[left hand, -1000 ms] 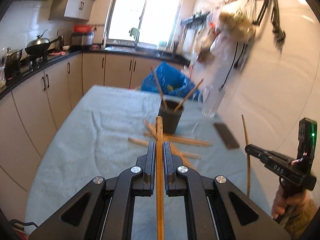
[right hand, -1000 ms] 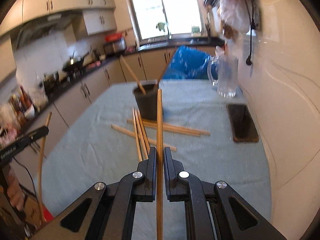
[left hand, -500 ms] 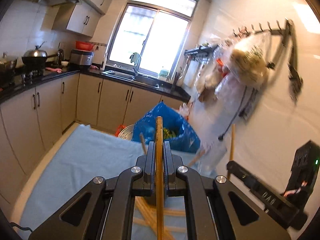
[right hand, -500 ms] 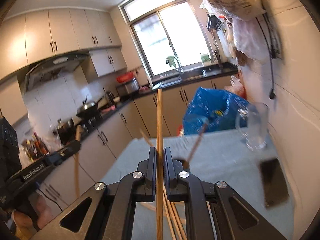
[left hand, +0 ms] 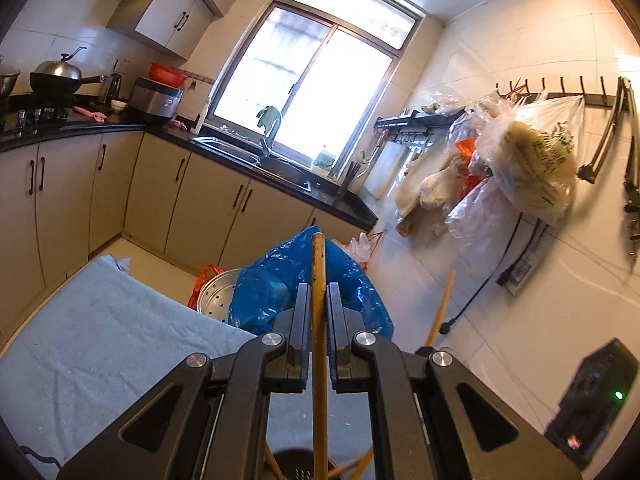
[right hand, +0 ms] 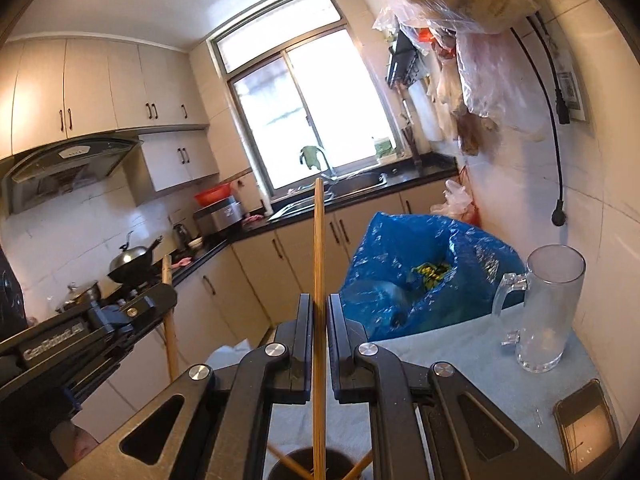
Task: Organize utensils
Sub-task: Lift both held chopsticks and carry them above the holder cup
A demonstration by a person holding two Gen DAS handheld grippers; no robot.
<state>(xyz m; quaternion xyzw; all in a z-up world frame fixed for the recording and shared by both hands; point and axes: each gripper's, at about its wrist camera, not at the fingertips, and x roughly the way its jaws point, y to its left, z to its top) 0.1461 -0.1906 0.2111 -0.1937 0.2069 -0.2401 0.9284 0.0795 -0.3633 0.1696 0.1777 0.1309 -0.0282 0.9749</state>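
My left claw point(left hand: 319, 300) is closed on a bamboo chopstick point(left hand: 318, 264); the stick runs straight up between the two fingers toward 12 o'clock, its tip over the blue plastic bag point(left hand: 272, 284). Its lower end points down at the dark utensil cup point(left hand: 294, 466), at 6 o'clock by the frame edge. Whether the end is inside the cup, I cannot tell.

My right claw point(right hand: 319, 304) is likewise clamped on a second chopstick point(right hand: 318, 240), upright, tip toward 12 o'clock against the sink area. In this view the cup point(right hand: 304, 464) again sits at 6 o'clock, two other sticks leaning out of it at angles.

Each claw shows in the other's view: the right one at 4 o'clock of the left view, the left one at 9 o'clock of the right view.

Surface: desk under a light blue cloth point(left hand: 100, 344). A clear glass mug point(right hand: 548, 312) stands at 3 o'clock of the right view, a dark phone point(right hand: 588, 428) at 4 o'clock, partly cut off.

Room: kitchen; window point(left hand: 312, 92) at 12 o'clock, wok point(left hand: 56, 78) at 10 o'clock.

The cup is largely hidden behind the claw bodies.
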